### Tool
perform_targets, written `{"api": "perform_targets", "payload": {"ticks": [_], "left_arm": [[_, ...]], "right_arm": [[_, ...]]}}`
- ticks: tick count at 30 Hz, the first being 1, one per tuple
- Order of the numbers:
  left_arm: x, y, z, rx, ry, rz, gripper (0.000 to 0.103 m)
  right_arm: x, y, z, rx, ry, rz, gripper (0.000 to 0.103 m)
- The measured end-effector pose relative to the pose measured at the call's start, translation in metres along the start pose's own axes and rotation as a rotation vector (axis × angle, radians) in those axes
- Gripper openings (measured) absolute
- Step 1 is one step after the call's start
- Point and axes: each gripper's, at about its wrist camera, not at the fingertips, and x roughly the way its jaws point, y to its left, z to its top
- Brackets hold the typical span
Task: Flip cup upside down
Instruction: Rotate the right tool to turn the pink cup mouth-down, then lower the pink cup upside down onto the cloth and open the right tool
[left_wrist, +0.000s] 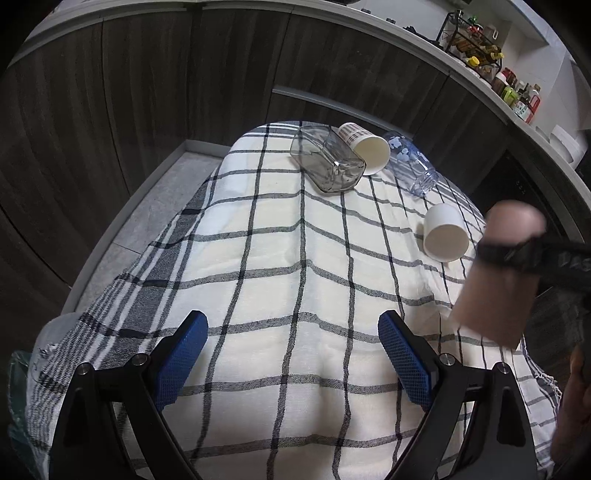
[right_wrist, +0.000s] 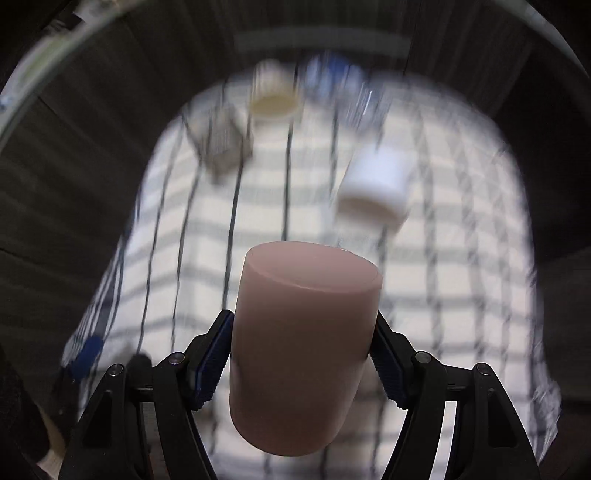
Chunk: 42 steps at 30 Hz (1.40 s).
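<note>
While the left hand-held gripper (left_wrist: 293, 354) hangs wide open and empty, the right hand-held gripper (right_wrist: 301, 354) clamps the pink cup (right_wrist: 301, 350) above the counter's (left_wrist: 280, 280) right edge.

White capitals, seemingly "DAS", stand on the black strap (left_wrist: 532, 254) at the right edge of the left wrist view, cut off there. The labels on the bottles (left_wrist: 522, 103) on the shelf are too small to read
</note>
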Motion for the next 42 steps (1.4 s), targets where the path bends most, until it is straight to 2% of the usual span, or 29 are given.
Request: {"api": "perform_targets", "payload": {"ticks": [3,4,5,7,10,16,25,33,34,36,42], "left_arm": [[0.005,-0.007,-0.004,0.029,0.005,0.019,0.094],[0.007,-0.01,-0.005,0.044,0.006,0.029,0.094],[0.008,-0.013,-0.006,0.056,0.006,0.036,0.094],[0.01,-0.02,-0.008,0.086,0.001,0.056,0.094],[0.01,-0.027,-0.008,0.122,-0.016,0.082,0.094],[0.013,-0.03,-0.009,0.144,-0.011,0.094,0.094],[0.015,-0.027,-0.009,0.119,0.001,0.081,0.094],[0.011,-0.026,-0.008,0.11,-0.012,0.07,0.094],[0.01,-0.026,-0.008,0.108,-0.016,0.067,0.094],[0.008,-0.026,-0.008,0.107,-0.025,0.062,0.094],[-0.007,-0.029,-0.009,0.106,-0.09,0.032,0.094]], "right_arm": [[-0.022,-0.017,0.005,0.022,-0.252,-0.053,0.07],[-0.025,-0.021,0.015,0.034,-0.293,-0.071,0.07],[-0.023,-0.027,0.009,0.06,-0.345,-0.097,0.07],[-0.013,-0.037,0.008,0.101,-0.389,-0.129,0.07],[0.007,-0.047,0.004,0.147,-0.387,-0.155,0.07],[0.038,-0.049,-0.006,0.163,-0.315,-0.174,0.07],[0.031,-0.039,-0.037,0.098,-0.242,-0.185,0.07],[0.028,-0.038,-0.038,0.102,-0.232,-0.174,0.07],[0.027,-0.038,-0.038,0.101,-0.23,-0.169,0.073],[0.023,-0.038,-0.039,0.095,-0.236,-0.166,0.08],[0.001,-0.037,-0.045,0.076,-0.289,-0.145,0.082]]}}
